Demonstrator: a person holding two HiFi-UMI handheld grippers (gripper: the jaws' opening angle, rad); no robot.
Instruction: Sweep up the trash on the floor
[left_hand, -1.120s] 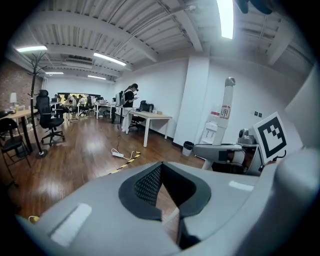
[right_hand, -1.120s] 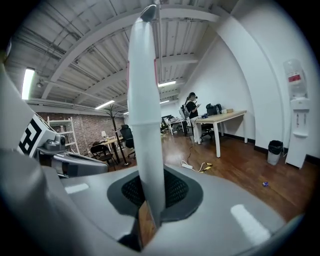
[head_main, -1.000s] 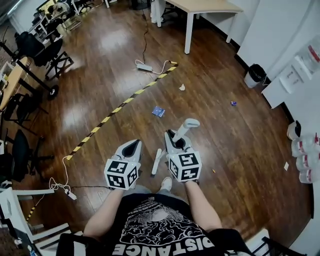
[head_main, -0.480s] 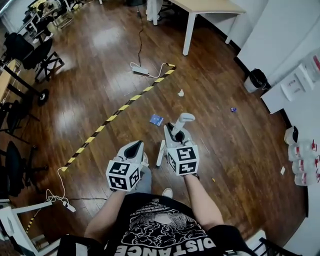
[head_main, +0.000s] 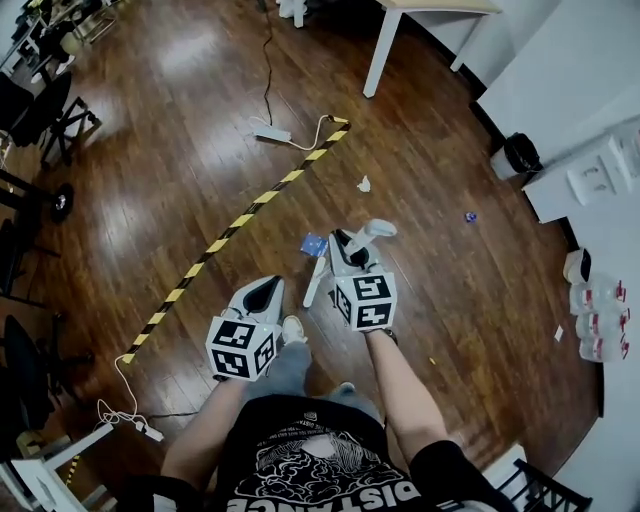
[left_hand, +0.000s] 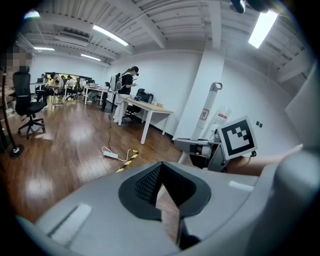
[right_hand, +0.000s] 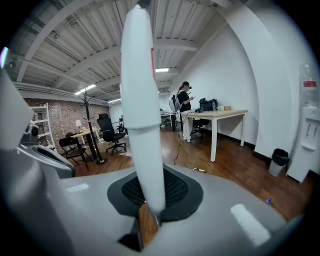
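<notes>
Wood floor (head_main: 200, 180), right gripper (head_main: 348, 246) clamping white handle (head_main: 378, 229) near-upright, left gripper (head_main: 262, 292) closed

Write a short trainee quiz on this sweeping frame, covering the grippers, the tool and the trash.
1. Which gripper grips the white handle? A: left. B: right. C: both.
2. True or false: the left hand-held gripper holds a piece of trash.
3. Fill in: the blue wrapper lies on the ____ floor.

Key:
1. B, the right hand-held gripper.
2. False; its jaws are together with nothing between them.
3. Wooden.
</notes>
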